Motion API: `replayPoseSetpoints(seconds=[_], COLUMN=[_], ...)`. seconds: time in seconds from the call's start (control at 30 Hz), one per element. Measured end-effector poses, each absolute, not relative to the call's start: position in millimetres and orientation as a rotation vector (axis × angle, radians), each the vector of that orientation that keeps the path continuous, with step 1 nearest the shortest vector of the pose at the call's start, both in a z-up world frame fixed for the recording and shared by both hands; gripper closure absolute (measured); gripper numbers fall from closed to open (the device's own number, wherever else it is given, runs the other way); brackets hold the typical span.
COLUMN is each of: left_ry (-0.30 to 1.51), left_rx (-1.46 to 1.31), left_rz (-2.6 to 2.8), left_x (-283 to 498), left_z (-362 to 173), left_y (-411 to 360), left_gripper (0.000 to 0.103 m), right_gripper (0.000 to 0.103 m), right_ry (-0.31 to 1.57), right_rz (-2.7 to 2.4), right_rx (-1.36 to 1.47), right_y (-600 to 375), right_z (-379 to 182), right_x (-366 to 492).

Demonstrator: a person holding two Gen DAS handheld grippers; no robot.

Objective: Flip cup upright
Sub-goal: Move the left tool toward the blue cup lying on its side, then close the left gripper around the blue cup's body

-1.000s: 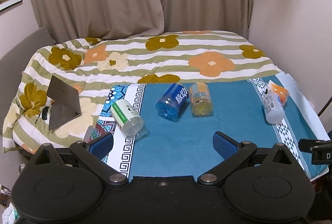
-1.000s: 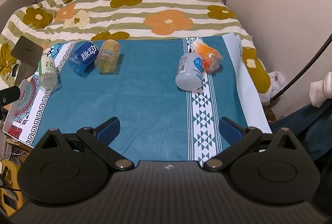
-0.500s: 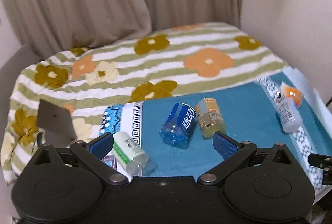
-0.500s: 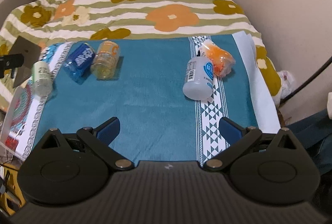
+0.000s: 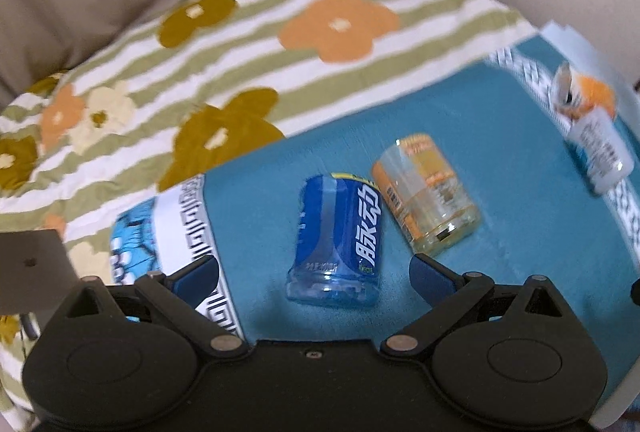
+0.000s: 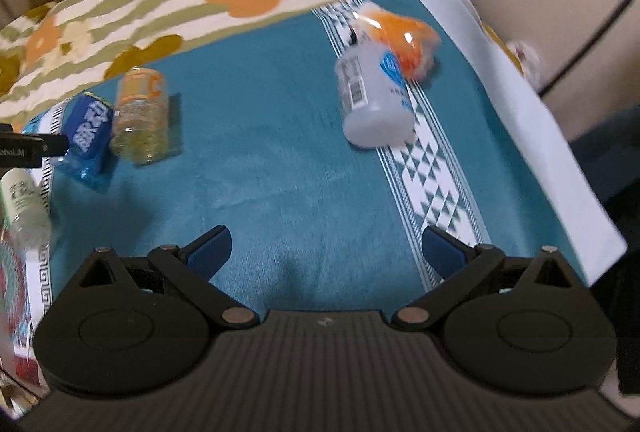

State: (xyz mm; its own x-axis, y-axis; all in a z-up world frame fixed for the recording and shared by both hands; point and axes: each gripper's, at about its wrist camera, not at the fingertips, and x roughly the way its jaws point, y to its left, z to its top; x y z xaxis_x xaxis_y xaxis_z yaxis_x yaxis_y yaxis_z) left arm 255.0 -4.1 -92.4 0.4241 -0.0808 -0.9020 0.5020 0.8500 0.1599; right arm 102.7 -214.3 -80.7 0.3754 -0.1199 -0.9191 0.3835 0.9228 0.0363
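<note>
Several cups lie on their sides on a teal cloth (image 5: 500, 136). A blue cup (image 5: 338, 242) lies just ahead of my open, empty left gripper (image 5: 314, 274), between its fingers' line. A yellow-orange cup (image 5: 428, 198) lies right of it. A white cup (image 6: 374, 98) and an orange cup (image 6: 402, 36) lie together ahead of my open, empty right gripper (image 6: 326, 250), well beyond its fingertips. The blue cup (image 6: 88, 132), the yellow-orange cup (image 6: 140, 116) and a green-white cup (image 6: 22, 204) show at the left of the right wrist view.
The cloth (image 6: 260, 160) covers a bed with a flowered striped blanket (image 5: 240, 44). A grey flat stand (image 5: 28, 264) sits at the left. Walls and curtains close the far side and the right. The cloth's right edge (image 6: 540, 136) drops off.
Both grippers have moved forward and lower toward the cloth. The blue cup is now close in front of the left gripper; the white cup is nearer the right one. The cups have not moved.
</note>
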Motion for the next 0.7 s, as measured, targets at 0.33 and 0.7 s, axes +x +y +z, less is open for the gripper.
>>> replayPoseSetpoints(seconds=[0.33, 0.7], left_ry=[1.143, 1.161], left_rx=[0.488, 0.458], left_rz=[-0.471, -0.514], left_x=[279.0, 285.9], left_z=[-127.4, -136.6], left_y=[-10.0, -5.4], left_gripper=[0.009, 0.037], right_gripper=[0.000, 0.000], right_ry=[1.208, 1.220], right_rz=[-0.423, -0.438], right_rx=[0.313, 0.325], right_y=[-202.9, -196.4], right_z=[-103.4, -110.1], right_x=[112.0, 117.8])
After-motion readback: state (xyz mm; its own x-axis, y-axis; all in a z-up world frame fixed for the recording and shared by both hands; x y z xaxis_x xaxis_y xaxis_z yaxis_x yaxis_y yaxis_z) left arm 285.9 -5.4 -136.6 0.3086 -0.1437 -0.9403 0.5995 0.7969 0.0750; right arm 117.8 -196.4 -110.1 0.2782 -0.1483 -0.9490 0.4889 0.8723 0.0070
